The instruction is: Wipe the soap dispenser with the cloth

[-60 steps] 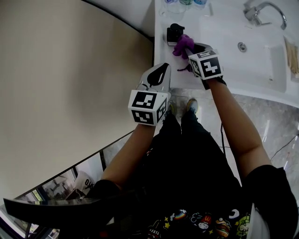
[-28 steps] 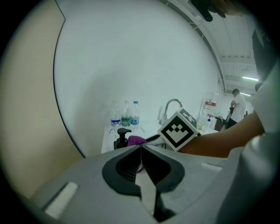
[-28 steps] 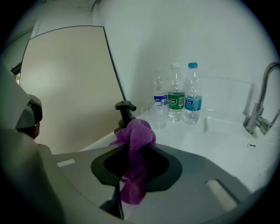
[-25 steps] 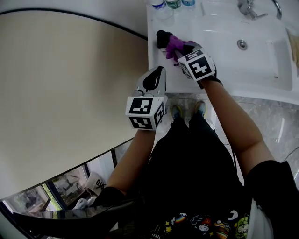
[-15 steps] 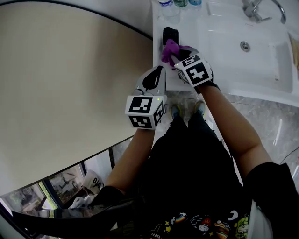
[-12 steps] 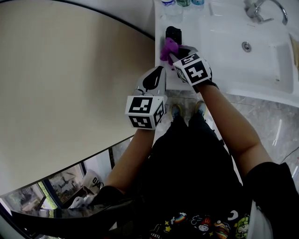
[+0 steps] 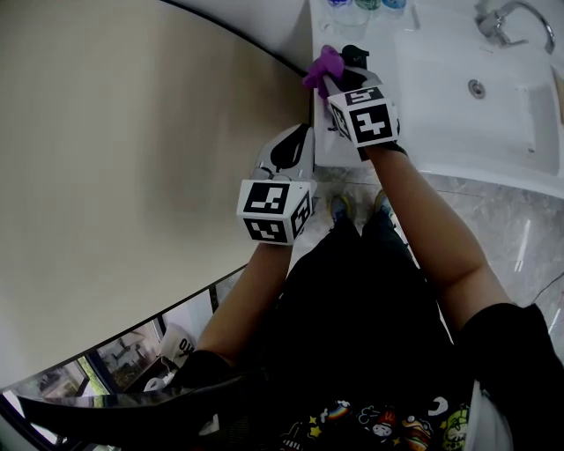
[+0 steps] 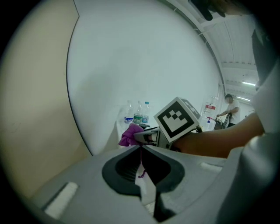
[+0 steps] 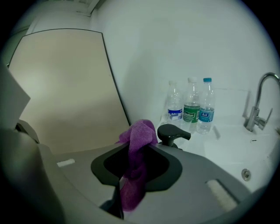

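From the head view, my right gripper [image 7: 333, 81] is out over the left corner of the white counter [image 7: 352, 154], with the purple cloth [image 7: 322, 63] bunched at its tips. The black soap dispenser [image 7: 355, 55] stands just beside that bunch, left of the basin [image 7: 480, 88] and in front of the bottles [image 7: 366, 4]. My left gripper [image 7: 306, 130] hangs short of the counter, well apart from the dispenser.

In the left gripper view, my jaws are pressed together with nothing in them.

In the right gripper view, my jaws pinch a fold of the cloth, and the rest sticks up beside the pump head [image 9: 173, 132]. I cannot tell whether the two touch.

My worries are these. The dispenser is unsupported near the counter's edge, so a sideways wipe could tip it or slide it off. Pressing down on the pump head could squirt soap. Only a fold is gripped, so dragging hard could pull the cloth free.
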Demonstrator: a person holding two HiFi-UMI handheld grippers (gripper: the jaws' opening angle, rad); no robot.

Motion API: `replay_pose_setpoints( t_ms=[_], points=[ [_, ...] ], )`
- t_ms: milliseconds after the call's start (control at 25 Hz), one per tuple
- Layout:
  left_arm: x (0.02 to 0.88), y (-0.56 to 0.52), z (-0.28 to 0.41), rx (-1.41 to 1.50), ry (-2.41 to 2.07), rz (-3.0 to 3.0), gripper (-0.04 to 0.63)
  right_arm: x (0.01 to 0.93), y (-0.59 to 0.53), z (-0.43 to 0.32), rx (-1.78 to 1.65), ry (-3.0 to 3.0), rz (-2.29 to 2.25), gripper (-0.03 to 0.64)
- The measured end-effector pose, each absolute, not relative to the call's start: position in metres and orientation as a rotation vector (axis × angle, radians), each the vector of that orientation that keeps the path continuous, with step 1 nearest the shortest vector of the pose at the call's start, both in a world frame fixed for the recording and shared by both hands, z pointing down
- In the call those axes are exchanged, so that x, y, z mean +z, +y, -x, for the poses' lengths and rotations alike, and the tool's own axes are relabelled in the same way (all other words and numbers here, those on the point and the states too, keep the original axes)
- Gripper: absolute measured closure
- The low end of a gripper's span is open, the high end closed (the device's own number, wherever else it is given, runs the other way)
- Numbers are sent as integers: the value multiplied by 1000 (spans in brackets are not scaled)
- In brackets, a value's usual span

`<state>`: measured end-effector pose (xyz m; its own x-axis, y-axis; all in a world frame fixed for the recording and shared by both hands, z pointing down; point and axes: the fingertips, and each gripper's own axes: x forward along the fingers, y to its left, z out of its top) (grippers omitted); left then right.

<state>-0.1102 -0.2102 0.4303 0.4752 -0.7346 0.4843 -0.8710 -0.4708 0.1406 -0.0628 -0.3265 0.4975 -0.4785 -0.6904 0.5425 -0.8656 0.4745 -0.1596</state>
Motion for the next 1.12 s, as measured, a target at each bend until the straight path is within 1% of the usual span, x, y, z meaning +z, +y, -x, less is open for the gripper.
replay_pose_setpoints(
  t_ms=[160, 360, 680, 1120],
  points=[
    [434, -214, 129, 517, -1312, -2376, 594, 495, -334, 66, 593, -2278, -1416, 505],
    [441, -217, 133, 517, -1231, -2409, 594, 510, -321, 61, 633, -2218, -1453, 505],
    [439, -216, 117, 525, -1148, -2439, 594, 525, -296, 27, 664, -2144, -1455, 505],
    [451, -216, 98, 556, -1157, -2406, 594, 555, -300, -13, 679, -2100, -1343, 505]
  ],
)
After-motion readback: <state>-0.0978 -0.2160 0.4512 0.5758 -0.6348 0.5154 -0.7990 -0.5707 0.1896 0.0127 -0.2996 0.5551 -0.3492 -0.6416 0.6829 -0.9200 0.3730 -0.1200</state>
